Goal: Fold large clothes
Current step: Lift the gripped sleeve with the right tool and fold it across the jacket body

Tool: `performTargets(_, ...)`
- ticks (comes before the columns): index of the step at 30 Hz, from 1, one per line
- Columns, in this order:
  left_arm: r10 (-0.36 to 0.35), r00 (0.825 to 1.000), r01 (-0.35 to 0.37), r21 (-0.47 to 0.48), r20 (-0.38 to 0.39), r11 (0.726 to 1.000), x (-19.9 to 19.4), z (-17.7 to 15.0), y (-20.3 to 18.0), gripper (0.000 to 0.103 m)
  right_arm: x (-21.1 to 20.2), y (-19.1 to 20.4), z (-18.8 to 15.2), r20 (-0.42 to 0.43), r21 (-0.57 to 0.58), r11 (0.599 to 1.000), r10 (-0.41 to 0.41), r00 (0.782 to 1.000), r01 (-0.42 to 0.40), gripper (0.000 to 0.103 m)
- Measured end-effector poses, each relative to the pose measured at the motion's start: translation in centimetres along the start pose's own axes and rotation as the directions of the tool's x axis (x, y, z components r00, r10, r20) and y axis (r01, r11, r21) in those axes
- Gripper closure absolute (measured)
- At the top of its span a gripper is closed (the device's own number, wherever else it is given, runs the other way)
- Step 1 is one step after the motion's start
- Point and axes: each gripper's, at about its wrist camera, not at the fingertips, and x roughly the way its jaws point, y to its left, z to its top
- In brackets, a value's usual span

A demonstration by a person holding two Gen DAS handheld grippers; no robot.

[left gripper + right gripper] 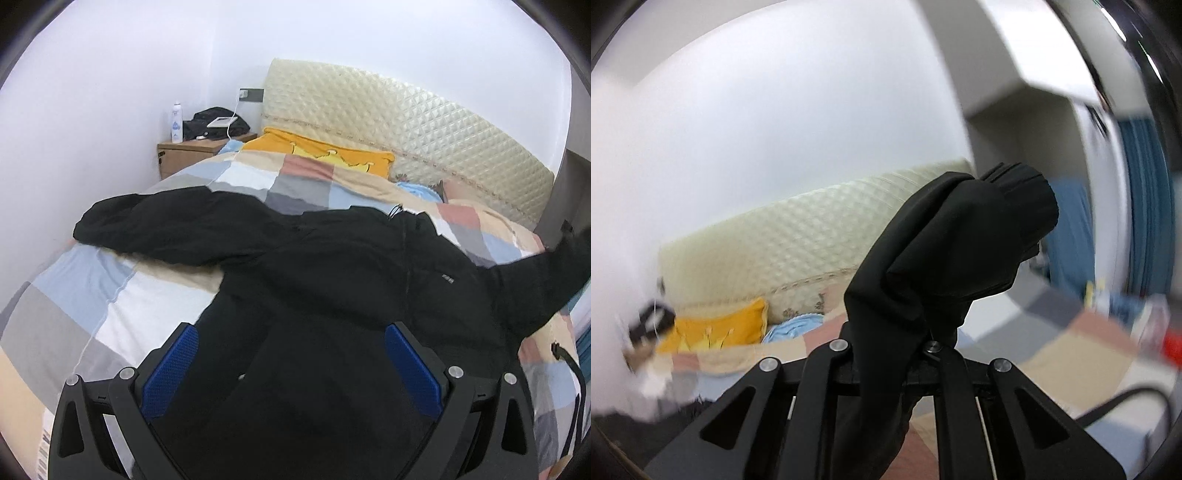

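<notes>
early going: black jacket [332, 266] spread flat on the checked quilt [92, 295], no fold made yet; right gripper [886, 354] clamped on the right sleeve cuff [1015, 192], lifted; left gripper [291, 365] apart, empty above the near hem.

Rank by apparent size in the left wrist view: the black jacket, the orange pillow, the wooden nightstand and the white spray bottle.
1. Black jacket, largest by far, though nearest the camera.
2. Orange pillow.
3. Wooden nightstand, smaller, partly hidden by the bed.
4. White spray bottle, smallest.
</notes>
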Motion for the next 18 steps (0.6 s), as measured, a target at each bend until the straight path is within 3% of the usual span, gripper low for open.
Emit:
performTargets(5, -0.047, 0.999, 0.049, -0.080, 0.020, 0.996, -1.3, -0.2, 3.2, 0.001, -3.6, 10.0, 1.1, 0.058, -0.116, 0.990, 0.086, 0.995, -0.079, 0.093)
performTargets(10, -0.044, 0.995, 0.057, -0.144, 0.094, 0.988, -2.8, 0.1, 6.5, 0.001, -5.6, 20.6, -1.0, 0.056, -0.276, 0.955, 0.129, 0.990, -0.109, 0.094)
performTargets(15, -0.058, 0.998, 0.063, -0.232, 0.031, 0.971, -1.1, -0.3, 9.1, 0.001, -6.5, 30.6, -7.4, -0.009, -0.409, 0.890, 0.216, 0.976, -0.200, 0.094)
performTargets(18, -0.074, 0.997, 0.080, -0.260, 0.032, 0.962, -0.7, -0.5, 9.9, 0.001, -7.1, 36.2, -11.7, -0.076, -0.472, 0.837, 0.276, 0.958, -0.278, 0.094)
